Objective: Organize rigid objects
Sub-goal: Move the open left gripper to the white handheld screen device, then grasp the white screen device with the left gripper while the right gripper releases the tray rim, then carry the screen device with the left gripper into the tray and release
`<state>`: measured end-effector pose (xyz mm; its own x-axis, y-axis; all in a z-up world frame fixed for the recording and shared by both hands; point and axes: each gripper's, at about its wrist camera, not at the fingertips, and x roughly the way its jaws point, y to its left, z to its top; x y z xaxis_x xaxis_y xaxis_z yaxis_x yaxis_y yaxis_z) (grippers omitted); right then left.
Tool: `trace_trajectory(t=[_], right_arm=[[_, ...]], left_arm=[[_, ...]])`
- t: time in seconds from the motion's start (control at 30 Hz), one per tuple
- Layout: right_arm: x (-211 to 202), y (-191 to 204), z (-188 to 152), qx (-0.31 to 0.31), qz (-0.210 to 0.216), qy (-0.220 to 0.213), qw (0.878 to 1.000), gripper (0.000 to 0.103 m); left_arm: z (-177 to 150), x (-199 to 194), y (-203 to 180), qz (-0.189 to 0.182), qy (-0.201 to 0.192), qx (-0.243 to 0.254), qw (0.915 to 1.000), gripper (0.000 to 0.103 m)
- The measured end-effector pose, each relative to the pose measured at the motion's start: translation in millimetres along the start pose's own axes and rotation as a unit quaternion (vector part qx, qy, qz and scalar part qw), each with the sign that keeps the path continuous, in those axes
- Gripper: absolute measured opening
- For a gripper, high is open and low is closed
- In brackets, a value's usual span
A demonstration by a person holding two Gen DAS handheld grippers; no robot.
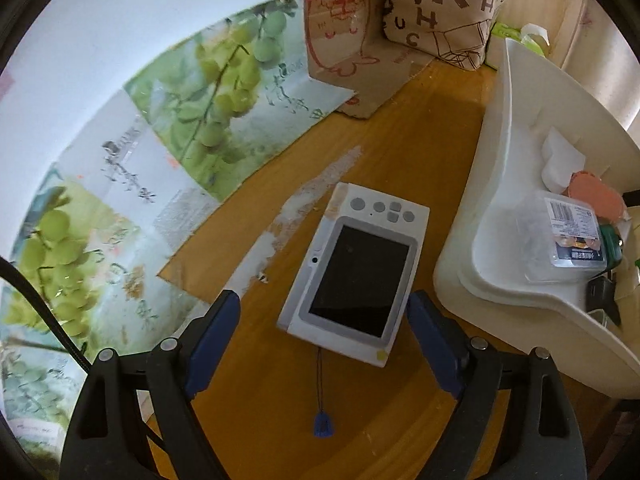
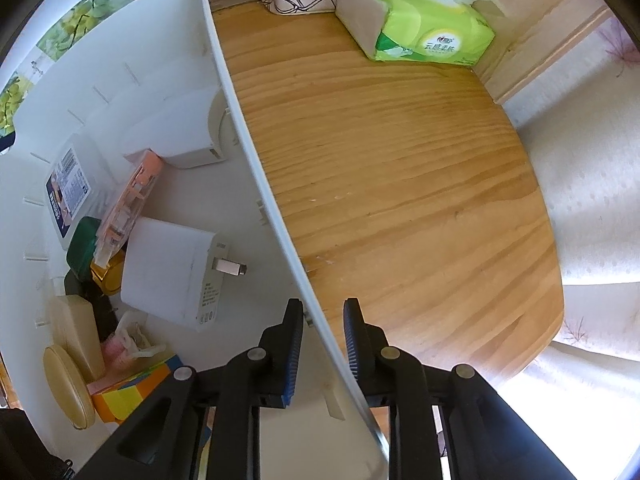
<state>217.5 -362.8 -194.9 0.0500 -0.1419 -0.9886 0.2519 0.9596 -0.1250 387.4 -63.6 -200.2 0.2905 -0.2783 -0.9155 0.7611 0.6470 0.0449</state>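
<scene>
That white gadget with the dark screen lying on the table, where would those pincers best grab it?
Across its two long side edges, coming down from above. The white device lies flat, screen up, on the wooden table, and its narrow width fits between the open left gripper, whose fingers already flank its near end. Avoid the thin lanyard trailing from it.

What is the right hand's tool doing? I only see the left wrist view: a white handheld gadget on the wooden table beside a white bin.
Observer: The right gripper has one of its fingers inside the white bin and one outside, straddling its side wall.
Operator: Is it squeezing the wall?
Observer: I cannot tell. Narrow gaps seem to show on both sides of the wall.
Operator: Is anything low in the bin hidden from me?
Observer: A white power adapter lies there, with its plug pointing toward that wall.
</scene>
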Motion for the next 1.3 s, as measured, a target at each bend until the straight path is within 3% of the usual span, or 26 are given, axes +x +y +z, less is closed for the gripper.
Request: trace_trajectory(t=[0.23,0.43,0.5,0.57,0.63,0.83,0.97,1.17,1.3], right_arm=[[-4.4,-7.1,-9.0,0.008,0.009,-0.015,1.000,0.023],[-26.2,-9.2,-16.9,0.024,0.008,-0.045,0.999,0.042],[-35.1,-8.3,-19.8,0.027,0.009,-0.057,0.998,0.051],[-44.6,-6.9,-23.1,0.029,0.006,-0.067,0.997,0.054],[-51.7,-6.8,-27.6,0.034,0.005,-0.074,0.997,0.054],[-63.5,-7.1,-40.9,0.043,0.005,-0.082,0.996,0.054],[-67.8,-9.0,-42.5,0.044,0.010,-0.087,0.995,0.054],[-75.0,-6.1,-35.8,0.027,0.032,-0.100,0.994,0.054],[-83.4,2.7,-30.2,0.008,0.057,-0.110,0.992,0.054]], left_arm=[[1.5,12.3,-2.0,-0.009,-0.010,0.014,0.9998,0.088],[2.0,15.9,0.3,-0.011,-0.042,0.008,0.9990,0.087],[0.5,14.6,1.7,-0.022,-0.052,0.010,0.9983,0.082],[-0.9,13.7,0.8,-0.035,-0.058,0.013,0.9976,0.072],[-1.3,13.0,-2.4,-0.047,-0.066,0.022,0.9965,0.062],[-8.1,9.1,-6.5,-0.040,-0.066,0.020,0.9968,0.060],[-23.8,2.0,-14.0,-0.012,-0.062,0.022,0.9978,0.060],[-53.6,-18.7,-18.5,-0.012,-0.060,-0.049,0.9969,0.060],[-70.3,-45.3,-24.6,-0.007,-0.079,-0.117,0.9900,0.060]])
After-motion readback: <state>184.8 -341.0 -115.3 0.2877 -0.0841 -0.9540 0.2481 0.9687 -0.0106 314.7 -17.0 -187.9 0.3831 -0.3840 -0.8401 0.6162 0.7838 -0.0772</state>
